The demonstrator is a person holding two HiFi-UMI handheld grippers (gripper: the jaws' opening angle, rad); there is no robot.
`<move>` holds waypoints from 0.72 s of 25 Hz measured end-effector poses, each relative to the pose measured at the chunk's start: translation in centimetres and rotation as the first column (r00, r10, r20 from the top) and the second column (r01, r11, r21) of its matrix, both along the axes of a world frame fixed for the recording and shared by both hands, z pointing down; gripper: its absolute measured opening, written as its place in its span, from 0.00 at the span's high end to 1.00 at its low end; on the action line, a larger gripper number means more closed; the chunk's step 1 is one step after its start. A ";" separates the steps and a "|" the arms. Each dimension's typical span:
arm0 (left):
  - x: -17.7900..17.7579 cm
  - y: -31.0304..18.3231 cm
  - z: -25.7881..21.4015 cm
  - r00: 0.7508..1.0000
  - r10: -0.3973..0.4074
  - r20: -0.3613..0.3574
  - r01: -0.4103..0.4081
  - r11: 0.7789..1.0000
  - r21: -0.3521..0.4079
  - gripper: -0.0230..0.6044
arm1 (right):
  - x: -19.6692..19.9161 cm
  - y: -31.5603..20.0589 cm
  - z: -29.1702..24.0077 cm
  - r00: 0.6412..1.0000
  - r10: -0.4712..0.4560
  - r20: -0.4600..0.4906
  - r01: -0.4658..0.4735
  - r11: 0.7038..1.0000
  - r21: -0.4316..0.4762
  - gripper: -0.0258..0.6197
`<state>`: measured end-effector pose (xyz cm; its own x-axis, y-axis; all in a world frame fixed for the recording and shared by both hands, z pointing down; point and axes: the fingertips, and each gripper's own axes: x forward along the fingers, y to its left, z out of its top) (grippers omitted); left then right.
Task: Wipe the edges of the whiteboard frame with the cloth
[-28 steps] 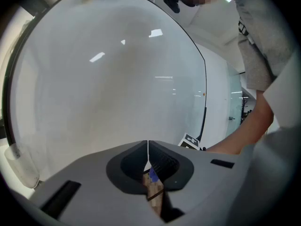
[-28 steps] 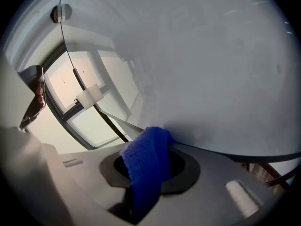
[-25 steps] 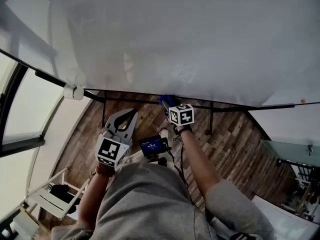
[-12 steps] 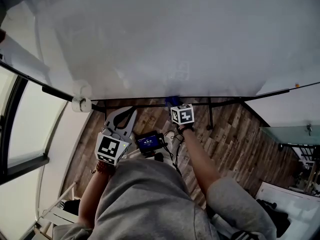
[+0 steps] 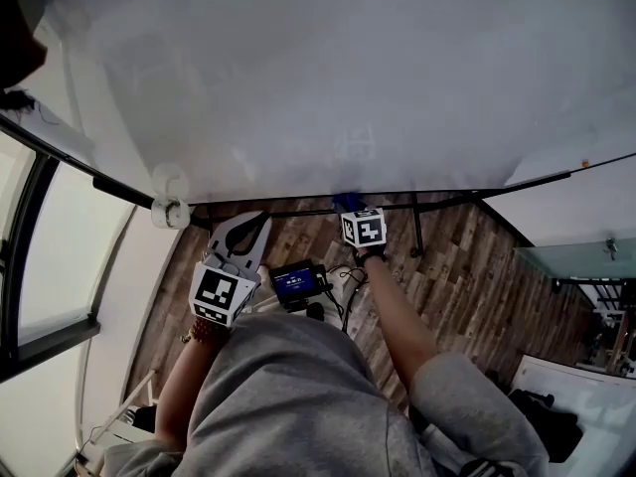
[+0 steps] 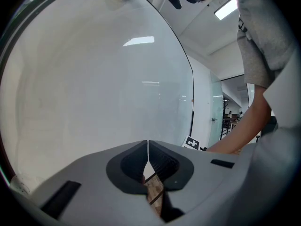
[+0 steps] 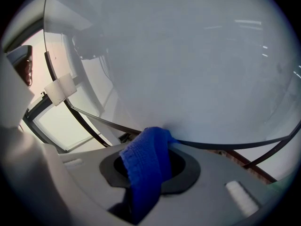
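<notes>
Now, blue cloth (image 7: 143, 168) against whiteboard frame (image 7: 212, 146).

The blue cloth (image 7: 143, 172) covers the jaws of the right gripper (image 7: 153, 150), so their tips go unseen. The whiteboard (image 5: 348, 68) runs past the head view's top and right edges. Print on the small screen (image 5: 300, 283) is too small to read.

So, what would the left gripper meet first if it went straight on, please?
Probably the whiteboard, whose white surface fills the view beyond the left gripper; depth is unclear.
</notes>
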<state>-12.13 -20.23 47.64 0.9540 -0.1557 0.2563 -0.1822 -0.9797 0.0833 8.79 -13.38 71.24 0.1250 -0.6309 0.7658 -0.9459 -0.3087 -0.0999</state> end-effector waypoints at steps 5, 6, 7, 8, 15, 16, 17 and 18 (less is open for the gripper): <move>-0.7 0.3 0.4 1.000 0.014 0.000 -0.014 1.000 -0.002 0.94 | -0.5 -0.3 0.1 1.000 0.010 -0.002 -0.010 1.000 -0.008 0.79; -0.8 0.3 0.5 1.000 0.016 0.006 -0.016 1.000 -0.002 0.94 | -0.7 -0.4 0.1 1.000 0.007 0.000 -0.007 1.000 -0.007 0.79; -1.0 0.3 0.6 1.000 0.017 0.008 -0.017 1.000 -0.003 0.94 | -1.0 -0.5 0.1 1.000 0.005 0.003 -0.005 1.000 -0.006 0.79; -1.1 0.2 0.4 1.000 0.014 0.005 -0.014 1.000 -0.002 0.94 | -1.2 -0.6 0.2 1.000 0.005 0.004 -0.005 1.000 -0.005 0.79; -2.2 -0.3 0.5 1.000 -0.014 0.000 0.014 1.000 0.006 0.94 | -2.9 -1.9 0.2 1.000 -0.007 0.023 0.007 1.000 0.009 0.79; -2.3 -0.4 0.6 1.000 -0.016 -0.001 0.016 1.000 0.005 0.94 | -3.0 -2.0 0.2 1.000 -0.003 0.023 0.003 1.000 0.010 0.79; -2.5 -0.5 0.6 1.000 -0.019 -0.005 0.019 1.000 0.005 0.94 | -3.2 -2.1 0.3 1.000 -0.002 0.024 0.002 1.000 0.012 0.79; -2.7 -0.6 0.5 1.000 -0.022 -0.008 0.022 1.000 0.004 0.94 | -3.5 -2.3 0.3 1.000 -0.005 0.026 0.004 1.000 0.012 0.79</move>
<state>-14.83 -20.86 48.18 0.9522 -0.1782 0.2479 -0.2036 -0.9758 0.0804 5.34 -15.71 71.53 0.1023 -0.6407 0.7610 -0.9443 -0.3031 -0.1282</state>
